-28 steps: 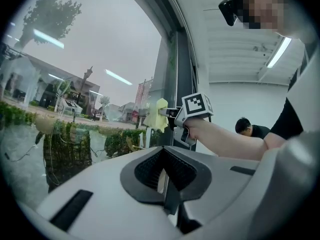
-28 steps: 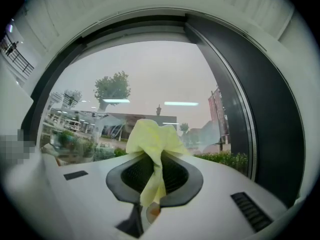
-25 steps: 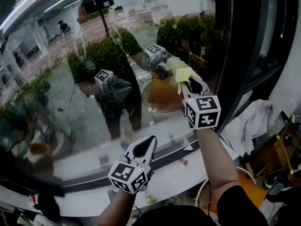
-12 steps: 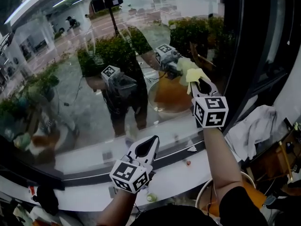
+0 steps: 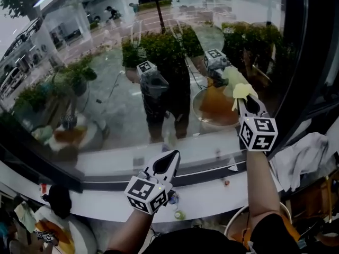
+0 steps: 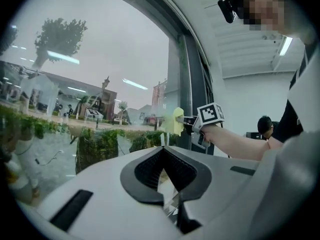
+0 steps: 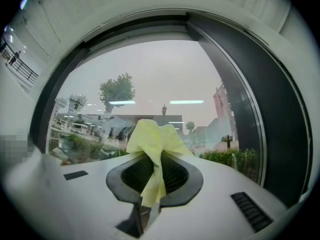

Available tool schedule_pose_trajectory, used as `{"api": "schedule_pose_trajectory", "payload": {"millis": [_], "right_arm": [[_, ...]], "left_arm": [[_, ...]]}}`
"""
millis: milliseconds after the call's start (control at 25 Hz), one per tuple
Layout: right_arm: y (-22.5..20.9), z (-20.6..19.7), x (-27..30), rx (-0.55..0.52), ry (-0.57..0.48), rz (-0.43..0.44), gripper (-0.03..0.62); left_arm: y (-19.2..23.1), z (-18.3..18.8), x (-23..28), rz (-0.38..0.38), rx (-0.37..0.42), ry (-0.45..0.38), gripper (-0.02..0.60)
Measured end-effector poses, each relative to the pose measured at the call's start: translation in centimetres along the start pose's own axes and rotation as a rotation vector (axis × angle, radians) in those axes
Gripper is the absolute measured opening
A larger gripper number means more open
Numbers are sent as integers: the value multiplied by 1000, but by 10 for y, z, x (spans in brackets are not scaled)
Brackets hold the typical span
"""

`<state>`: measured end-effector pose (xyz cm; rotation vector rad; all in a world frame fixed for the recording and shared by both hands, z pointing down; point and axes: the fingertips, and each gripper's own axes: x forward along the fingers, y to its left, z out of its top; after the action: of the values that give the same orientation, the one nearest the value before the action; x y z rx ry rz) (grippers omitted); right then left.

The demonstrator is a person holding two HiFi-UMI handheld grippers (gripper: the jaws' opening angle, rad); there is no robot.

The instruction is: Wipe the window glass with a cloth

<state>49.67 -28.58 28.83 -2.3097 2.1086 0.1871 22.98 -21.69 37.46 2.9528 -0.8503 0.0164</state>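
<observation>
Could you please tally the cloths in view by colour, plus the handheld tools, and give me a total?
Yellow cloth: 1
White cloth: 1
Handheld tools: 2 (left tool, right tool)
Total: 4

The white left claw (image 5: 170,157) seems to have drifted leftward along the pale window sill (image 5: 212,192), farther from the crumpled yellow cloth (image 5: 239,89) in the right claw (image 5: 248,102).
</observation>
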Motion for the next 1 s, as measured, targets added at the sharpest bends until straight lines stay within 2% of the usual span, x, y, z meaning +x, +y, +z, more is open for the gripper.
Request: {"api": "schedule_pose_trajectory", "payload": {"millis": [400, 640, 880, 1000], "right_arm": [[140, 1, -32, 23, 18, 98, 55], [190, -6, -69, 18, 27, 187, 55], [319, -14, -101, 28, 47, 328, 55], [362, -19, -126, 51, 60, 381, 54]], "left_arm": [[58, 8, -120, 87, -13, -7, 8], [57, -4, -163, 163, -32, -20, 8], [100, -26, -252, 228, -94, -25, 8], [105, -36, -291, 260, -119, -16, 8]]}}
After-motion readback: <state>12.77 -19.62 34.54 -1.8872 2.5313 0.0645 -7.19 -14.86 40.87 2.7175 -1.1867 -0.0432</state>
